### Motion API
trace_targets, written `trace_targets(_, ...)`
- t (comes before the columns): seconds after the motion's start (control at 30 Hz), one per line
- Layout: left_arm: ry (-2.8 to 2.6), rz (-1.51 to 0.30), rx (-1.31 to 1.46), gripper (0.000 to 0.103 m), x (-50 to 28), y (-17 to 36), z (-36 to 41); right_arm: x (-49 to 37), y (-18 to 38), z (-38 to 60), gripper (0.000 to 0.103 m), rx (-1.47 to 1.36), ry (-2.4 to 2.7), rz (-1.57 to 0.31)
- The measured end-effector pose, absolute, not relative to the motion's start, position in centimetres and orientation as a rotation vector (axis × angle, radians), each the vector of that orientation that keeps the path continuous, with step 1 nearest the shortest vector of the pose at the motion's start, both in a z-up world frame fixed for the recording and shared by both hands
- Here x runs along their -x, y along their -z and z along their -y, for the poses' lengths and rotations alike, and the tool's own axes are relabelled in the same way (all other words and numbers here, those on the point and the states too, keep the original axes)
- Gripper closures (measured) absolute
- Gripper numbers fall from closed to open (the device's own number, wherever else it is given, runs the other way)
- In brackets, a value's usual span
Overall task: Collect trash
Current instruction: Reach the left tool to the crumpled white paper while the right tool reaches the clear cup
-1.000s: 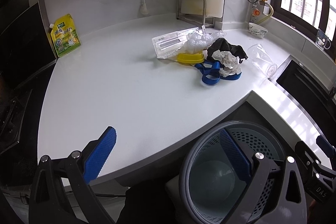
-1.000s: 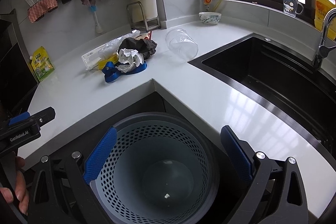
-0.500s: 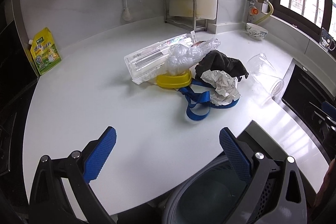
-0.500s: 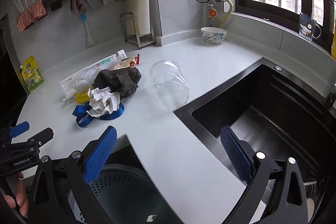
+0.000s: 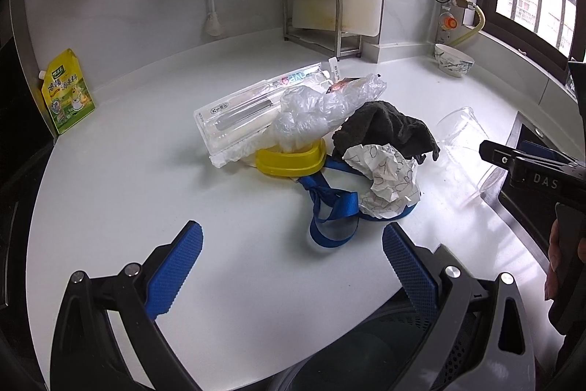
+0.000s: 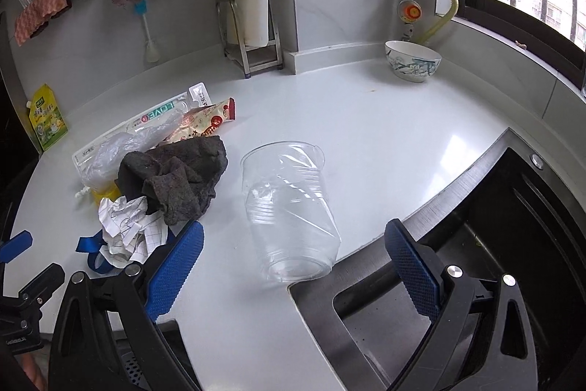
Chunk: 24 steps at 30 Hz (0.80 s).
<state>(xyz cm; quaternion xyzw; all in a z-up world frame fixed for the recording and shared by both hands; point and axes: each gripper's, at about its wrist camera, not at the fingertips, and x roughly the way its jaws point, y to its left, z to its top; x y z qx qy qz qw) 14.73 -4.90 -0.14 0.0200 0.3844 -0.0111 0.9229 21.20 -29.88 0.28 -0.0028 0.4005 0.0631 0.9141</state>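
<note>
- Left hand-held gripper (image 5: 291, 257) hangs over the bench (image 5: 146, 178), jaws spread wide and gripping nothing, facing the trash pile
- Blue strap (image 5: 331, 207), crumpled paper (image 5: 386, 184), dark cloth (image 5: 388, 127), yellow lid (image 5: 291, 160), plastic bag (image 5: 315, 114) and clear package (image 5: 249, 109) lie heaped mid-bench
- Right hand-held gripper (image 6: 293, 261), also released, frames a clear plastic cup (image 6: 289, 207) lying on its side at the bench edge beside the sink (image 6: 512, 244)
</note>
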Motion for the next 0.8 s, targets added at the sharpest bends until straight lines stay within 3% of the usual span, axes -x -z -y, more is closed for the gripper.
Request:
trace_targets(0.43, 0.001, -0.799, -0.031, 0.006, -15.2, 0.5, 6.0, -25.7, 3.2, 29.1, 0.009, 0.072, -0.161, -0.985)
trace_targets(0.63, -0.004, -0.799, -0.027, 0.006, -15.4, 0.5, 6.3, -26.0, 3.7, 28.7, 0.010, 0.078, -0.171, -0.971)
trace_targets(0.67, -0.002, -0.802, -0.021, 0.006, -15.4, 0.5, 6.4, -26.0, 3.8, 28.6, 0.011, 0.086, -0.173, -0.970)
trace_targets(0.73, -0.004, -0.803, -0.013, 0.006, -15.6, 0.5, 6.5, -26.0, 4.1, 28.6, 0.041, 0.084, -0.187, -0.988)
trace_targets(0.8, -0.005, -0.802, -0.009, 0.006, -15.7, 0.5, 6.8, -25.7, 3.9, 28.8, 0.047, 0.059, -0.187, -0.970)
